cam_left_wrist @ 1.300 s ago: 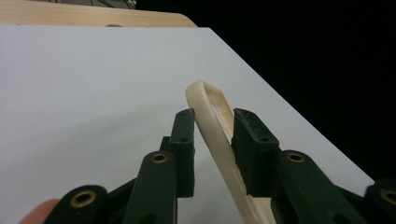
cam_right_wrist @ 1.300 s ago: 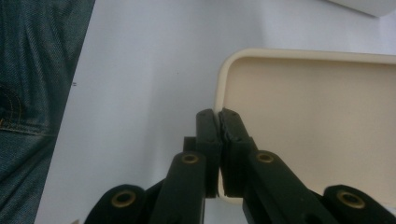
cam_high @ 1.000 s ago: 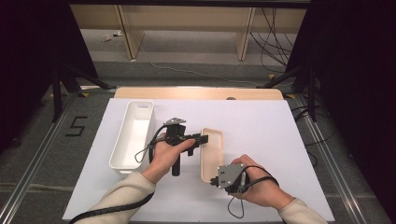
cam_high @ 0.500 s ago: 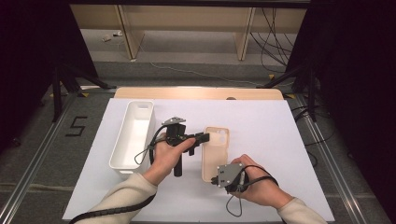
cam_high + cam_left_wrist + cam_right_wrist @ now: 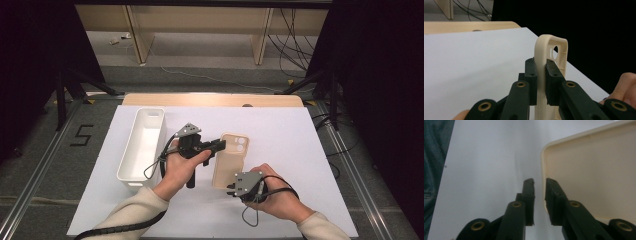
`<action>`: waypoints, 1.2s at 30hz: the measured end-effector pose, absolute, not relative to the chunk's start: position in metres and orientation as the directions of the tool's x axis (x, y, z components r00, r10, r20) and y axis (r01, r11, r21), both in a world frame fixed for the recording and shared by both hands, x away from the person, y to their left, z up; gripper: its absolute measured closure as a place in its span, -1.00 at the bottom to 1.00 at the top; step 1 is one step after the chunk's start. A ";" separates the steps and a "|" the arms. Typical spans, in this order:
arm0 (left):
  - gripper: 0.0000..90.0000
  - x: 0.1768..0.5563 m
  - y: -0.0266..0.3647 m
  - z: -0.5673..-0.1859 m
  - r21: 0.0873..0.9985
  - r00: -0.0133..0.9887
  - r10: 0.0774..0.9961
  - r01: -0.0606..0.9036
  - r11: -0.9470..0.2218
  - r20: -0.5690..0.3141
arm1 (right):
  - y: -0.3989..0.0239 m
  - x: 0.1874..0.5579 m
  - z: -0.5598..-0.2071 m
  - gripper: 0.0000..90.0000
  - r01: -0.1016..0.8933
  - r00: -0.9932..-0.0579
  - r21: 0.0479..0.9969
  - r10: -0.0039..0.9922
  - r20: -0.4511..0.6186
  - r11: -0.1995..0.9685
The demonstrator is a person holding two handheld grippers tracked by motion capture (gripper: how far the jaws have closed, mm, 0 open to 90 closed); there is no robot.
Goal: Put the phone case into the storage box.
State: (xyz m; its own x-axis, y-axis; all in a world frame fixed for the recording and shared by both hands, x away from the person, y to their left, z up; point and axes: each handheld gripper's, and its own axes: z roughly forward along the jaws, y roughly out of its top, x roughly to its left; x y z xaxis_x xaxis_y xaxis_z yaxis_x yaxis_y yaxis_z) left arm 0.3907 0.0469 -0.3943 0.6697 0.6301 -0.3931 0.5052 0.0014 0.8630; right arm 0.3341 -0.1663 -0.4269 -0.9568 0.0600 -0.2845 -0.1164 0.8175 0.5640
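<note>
A cream phone case lies hollow side up on the white mat, its camera holes at the far end. My left gripper comes from the left and is shut on the case's left rim near that end. In the left gripper view its pads clamp the thin rim of the case, having just closed on it. My right gripper sits at the case's near left corner. Its jaws have just been opening. In the right gripper view the right gripper straddles the rim of the case with a gap showing.
A long white bin stands empty to the left of my left hand. The white mat covers the wooden table. Cables trail from both grippers. Dark floor and shelving lie beyond the far edge.
The left gripper's jaws have closed on the case's rim and the right gripper's jaws have parted a little. Both hands have hardly moved.
</note>
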 end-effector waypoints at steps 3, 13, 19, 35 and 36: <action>0.82 0.389 0.049 -0.392 0.890 0.686 0.648 0.454 -0.025 -0.332 | -0.169 0.336 -0.425 0.49 -0.070 -0.957 0.604 0.118 -0.266 0.794; 0.81 0.386 0.055 -0.385 0.925 0.709 0.656 0.379 -0.043 -0.260 | -0.178 0.342 -0.420 -0.03 0.011 -0.941 0.720 0.251 -0.227 0.694; 0.81 0.384 0.060 -0.384 0.931 0.709 0.659 0.364 -0.039 -0.250 | -0.183 0.343 -0.421 -0.26 0.045 -0.940 0.765 0.287 -0.185 0.643; 0.81 0.382 0.075 -0.378 0.941 0.702 0.677 0.337 -0.039 -0.224 | -0.200 0.346 -0.417 -0.46 0.094 -0.920 0.845 0.371 -0.129 0.527; 0.81 0.381 0.076 -0.377 0.941 0.699 0.680 0.336 -0.037 -0.222 | -0.201 0.346 -0.417 -0.47 0.097 -0.918 0.848 0.376 -0.126 0.522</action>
